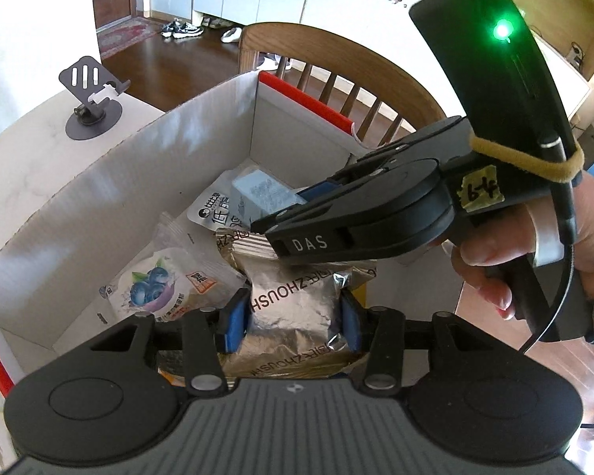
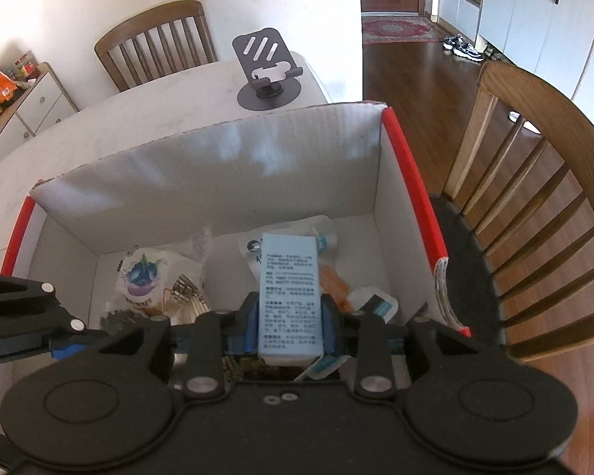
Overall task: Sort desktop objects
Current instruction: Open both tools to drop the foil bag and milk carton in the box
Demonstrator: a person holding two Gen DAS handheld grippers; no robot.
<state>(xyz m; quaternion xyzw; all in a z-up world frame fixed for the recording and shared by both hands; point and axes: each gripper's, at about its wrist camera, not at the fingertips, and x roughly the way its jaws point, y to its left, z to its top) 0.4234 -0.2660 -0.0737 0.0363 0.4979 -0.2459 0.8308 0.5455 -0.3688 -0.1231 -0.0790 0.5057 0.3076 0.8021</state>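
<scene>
Both cams ride on the handheld grippers and look steeply down along the fingers, right up close over the open cardboard box [image 1: 202, 150] on the desk [image 2: 146, 118]. The left wrist view looks in from one side, the right wrist view from beside it, and both catch the box interior and the phone stand [image 2: 267, 75].

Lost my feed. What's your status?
Left gripper shut on silver foil packet. Right gripper shut on pale blue box. Both over cardboard box, nothing blocking.
</scene>
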